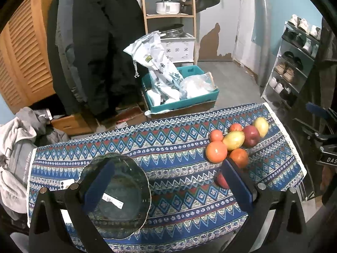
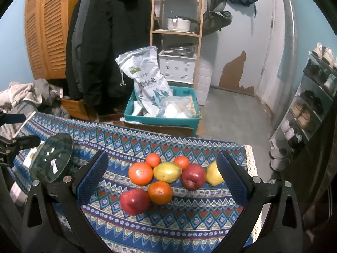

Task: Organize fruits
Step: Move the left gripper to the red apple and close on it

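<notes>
A pile of fruit lies on the patterned tablecloth (image 2: 189, 221): several oranges (image 2: 140, 173), two red apples (image 2: 134, 201) and two yellow-green mangoes (image 2: 167, 171). The same pile shows at the right in the left wrist view (image 1: 233, 140). A clear glass bowl (image 1: 118, 196) with a white sticker sits at the table's left; it also shows in the right wrist view (image 2: 51, 157). My left gripper (image 1: 168, 168) is open, its left finger over the bowl. My right gripper (image 2: 162, 162) is open and empty, its fingers on either side of the pile, above it.
A white phone (image 1: 65, 184) lies left of the bowl. Beyond the table's far edge stand a teal crate (image 2: 162, 116) with bags, hanging dark coats (image 2: 105, 42), a wooden shelf (image 2: 179, 31) and a shoe rack (image 2: 305, 109) at the right.
</notes>
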